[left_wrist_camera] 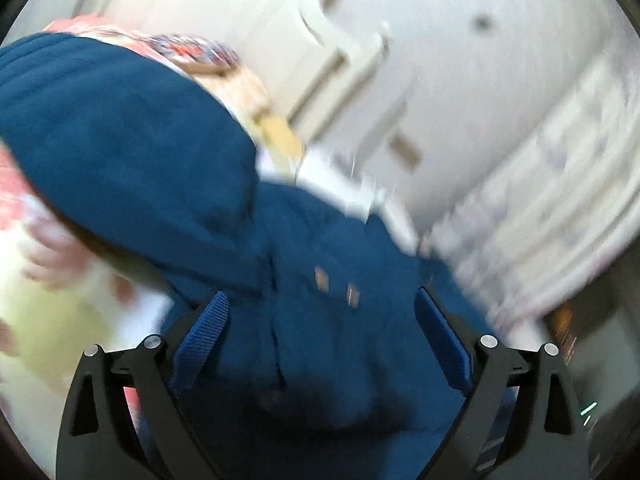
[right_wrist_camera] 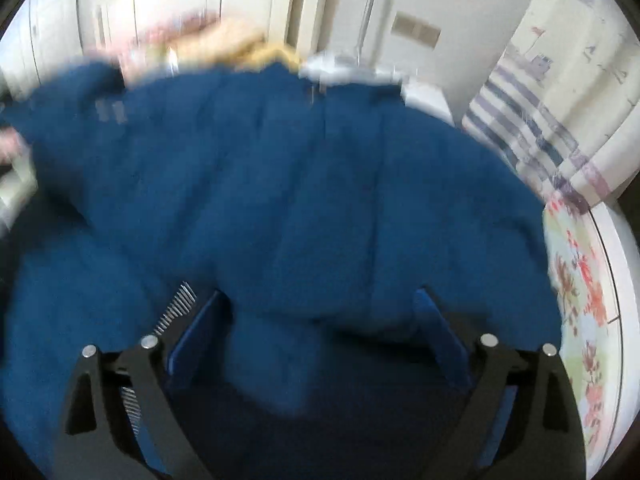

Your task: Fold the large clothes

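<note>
A large dark blue padded jacket (left_wrist_camera: 132,152) fills the left wrist view, bunched and blurred by motion, with two small tabs near its middle. My left gripper (left_wrist_camera: 322,312) stands open, its blue-padded fingers (left_wrist_camera: 204,332) wide apart with jacket cloth between them. In the right wrist view the same jacket (right_wrist_camera: 280,184) spreads across a flowered bed sheet (right_wrist_camera: 580,288). My right gripper (right_wrist_camera: 322,312) is open too, fingers (right_wrist_camera: 436,324) wide apart over a fold of the jacket. Whether either touches the cloth is unclear.
A flowered sheet (left_wrist_camera: 36,264) lies at left under the jacket. White wardrobe doors (left_wrist_camera: 360,40) and a striped curtain (right_wrist_camera: 552,92) stand behind. Other pink and yellow clothes (right_wrist_camera: 224,44) are piled beyond the jacket. The bed's white edge (right_wrist_camera: 616,264) runs at right.
</note>
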Demonstrator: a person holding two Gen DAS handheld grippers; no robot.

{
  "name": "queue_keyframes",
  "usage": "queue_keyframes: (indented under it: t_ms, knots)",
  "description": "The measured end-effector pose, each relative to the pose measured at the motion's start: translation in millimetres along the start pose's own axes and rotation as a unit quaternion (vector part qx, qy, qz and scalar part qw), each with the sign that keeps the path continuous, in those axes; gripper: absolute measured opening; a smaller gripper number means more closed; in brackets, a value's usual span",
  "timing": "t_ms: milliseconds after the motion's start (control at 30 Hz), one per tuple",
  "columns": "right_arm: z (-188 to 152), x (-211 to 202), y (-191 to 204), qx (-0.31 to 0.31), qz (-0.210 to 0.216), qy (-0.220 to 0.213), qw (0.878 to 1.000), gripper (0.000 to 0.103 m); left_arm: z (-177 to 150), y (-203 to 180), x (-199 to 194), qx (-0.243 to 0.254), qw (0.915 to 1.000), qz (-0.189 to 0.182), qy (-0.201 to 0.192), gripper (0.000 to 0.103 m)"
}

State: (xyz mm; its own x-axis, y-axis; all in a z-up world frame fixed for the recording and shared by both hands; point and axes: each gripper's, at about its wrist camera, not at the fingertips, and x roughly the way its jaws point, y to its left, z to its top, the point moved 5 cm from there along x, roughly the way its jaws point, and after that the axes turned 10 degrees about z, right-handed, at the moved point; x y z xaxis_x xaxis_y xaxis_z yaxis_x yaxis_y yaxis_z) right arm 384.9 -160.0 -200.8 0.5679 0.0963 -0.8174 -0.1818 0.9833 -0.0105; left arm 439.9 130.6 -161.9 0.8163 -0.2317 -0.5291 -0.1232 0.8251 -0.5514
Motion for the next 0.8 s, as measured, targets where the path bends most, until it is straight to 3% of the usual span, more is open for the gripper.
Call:
queue_keyframes:
  t_ms: [67,100,133,200,267,333,400,500,567,600,667,733,800]
  knots:
    - [-3.8,3.2,-13.3,0.031,0.026,-0.02,0.999,0.101,24.7,27.5,-27.4,-0.067,0.9964,0.011,-0.05,0.094]
    - [-4.1,1.3,-14.1,0.033,0.027,-0.023,0.999,0.101,39.9,53.7,-45.3,-0.126,0.9886,0.023,-0.08,0.094]
    - [-4.8,1.4,-12.6,0.03,0.024,-0.024,0.999,0.101,47.2,69.0,-53.5,-0.157,0.9831,0.026,-0.091,0.094]
    - [-5.6,0.5,-10.8,0.026,0.02,-0.027,0.999,0.101,68.9,122.3,-71.0,-0.248,0.9623,0.034,-0.107,0.094]
    - [-5.9,0.9,-12.4,0.029,0.023,-0.028,0.999,0.101,86.5,169.0,-78.1,-0.3,0.9458,0.056,-0.112,0.094]
    - [-5.0,2.4,-15.3,0.029,0.024,-0.029,0.999,0.101,104.0,207.7,-77.3,-0.325,0.9352,0.083,-0.114,0.094]
    - [-4.0,3.1,-15.6,0.028,0.023,-0.029,0.999,0.101,121.3,229.7,-71.4,-0.323,0.9346,0.102,-0.109,0.092]
    - [-3.6,3.6,-15.4,0.031,0.026,-0.029,0.999,0.101,148.6,240.5,-52.8,-0.289,0.946,0.107,-0.099,0.075]
    - [-4.6,2.3,-14.6,0.032,0.029,-0.03,0.999,0.101,154.6,248.3,-31.9,-0.286,0.9503,0.103,-0.068,0.024]
    - [-4.2,2.2,-14.6,0.032,0.029,-0.031,0.999,0.101,153.5,252.6,-27.4,-0.294,0.9478,0.108,-0.061,0.013]
    - [-4.3,0.1,-15.3,0.035,0.033,-0.036,0.998,0.101,157.0,243.3,-34.1,-0.282,0.9477,0.12,-0.088,0.005]
    - [-3.5,-6.1,-19.0,0.043,0.047,-0.055,0.996,0.1,164.4,210.7,-48.8,-0.235,0.9551,0.129,-0.126,0.004]
    - [-2.1,-23.6,-32.3,0.086,0.082,-0.112,0.987,0.095,169.0,152.4,-63.2,-0.16,0.9663,0.126,-0.158,0.004]
